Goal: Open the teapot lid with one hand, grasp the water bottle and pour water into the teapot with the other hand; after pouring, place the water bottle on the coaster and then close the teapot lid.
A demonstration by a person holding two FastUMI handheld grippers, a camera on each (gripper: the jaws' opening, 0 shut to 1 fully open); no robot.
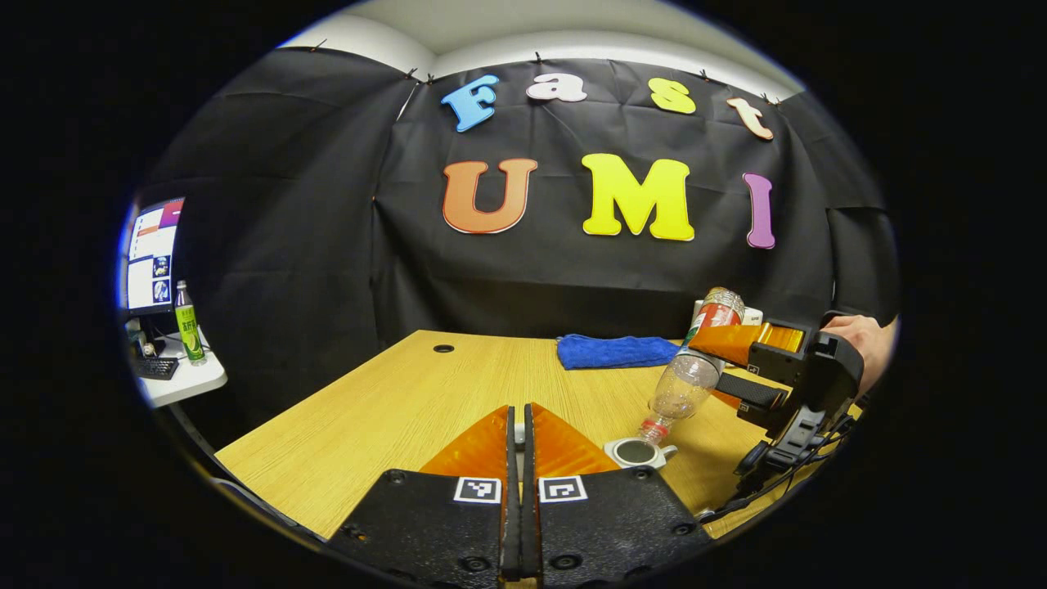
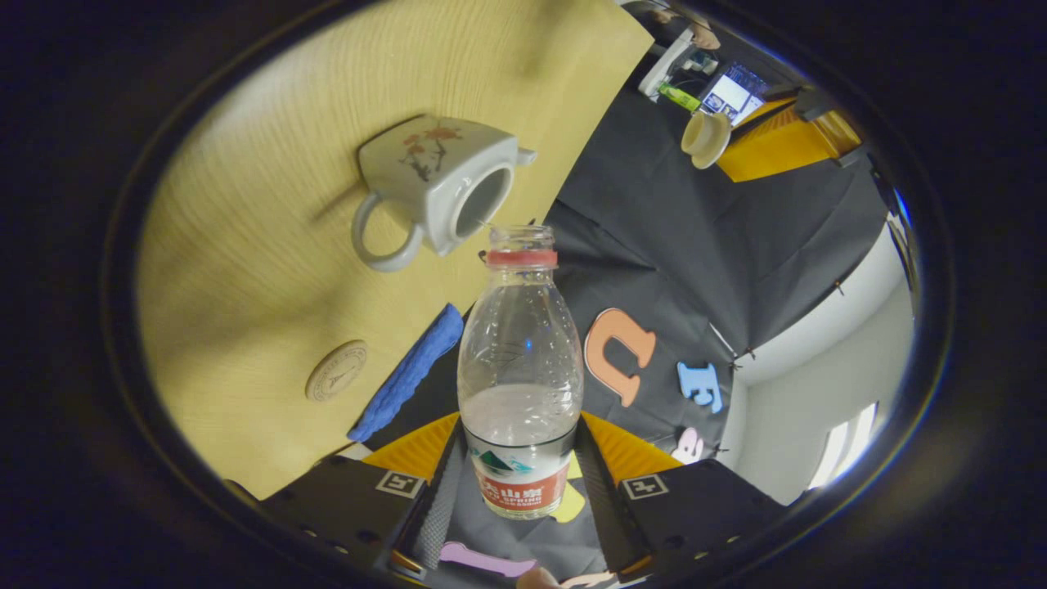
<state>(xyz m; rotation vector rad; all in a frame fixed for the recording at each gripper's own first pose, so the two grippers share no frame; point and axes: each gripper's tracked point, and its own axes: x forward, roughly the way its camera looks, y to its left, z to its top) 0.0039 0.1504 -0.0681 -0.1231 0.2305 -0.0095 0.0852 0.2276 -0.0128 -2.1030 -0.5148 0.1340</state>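
Clamped on the clear plastic water bottle (image 2: 520, 376), the right gripper (image 2: 523, 470) tilts its open neck down over the lidless white ceramic teapot (image 2: 438, 192); left gripper (image 1: 517, 458) pinches the small white lid (image 2: 705, 137).

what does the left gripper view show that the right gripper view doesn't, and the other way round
Left gripper view: the hand holding the right gripper, the water bottle tipped neck-down over the teapot, and a cable hole in the table.
Right gripper view: the coaster, the teapot's handle and flower painting, and the teapot lid at the tip of the left gripper.
Both: water bottle, open teapot, blue cloth, table.
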